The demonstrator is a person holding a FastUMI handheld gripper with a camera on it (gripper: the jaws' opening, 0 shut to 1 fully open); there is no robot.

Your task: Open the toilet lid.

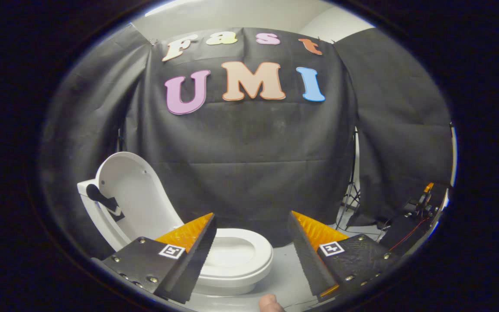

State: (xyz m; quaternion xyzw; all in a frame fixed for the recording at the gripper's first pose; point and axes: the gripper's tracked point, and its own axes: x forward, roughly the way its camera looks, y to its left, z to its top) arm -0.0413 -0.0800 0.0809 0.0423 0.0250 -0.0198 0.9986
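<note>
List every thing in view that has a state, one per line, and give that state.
toilet lid: raised, standing upright behind the bowl.
toilet seat: down on the bowl, bowl uncovered.
tongs: open, fingers wide apart, holding nothing, the seat just ahead between them.

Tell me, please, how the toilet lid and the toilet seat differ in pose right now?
The toilet lid stands raised, leaning back against the tank; the toilet seat lies flat on the bowl. The lid shows its plain inner face, while the seat is a ring around an opening. The lid sits beyond the fingers of the open hand-held gripper; the seat lies between them. Both are white.
</note>
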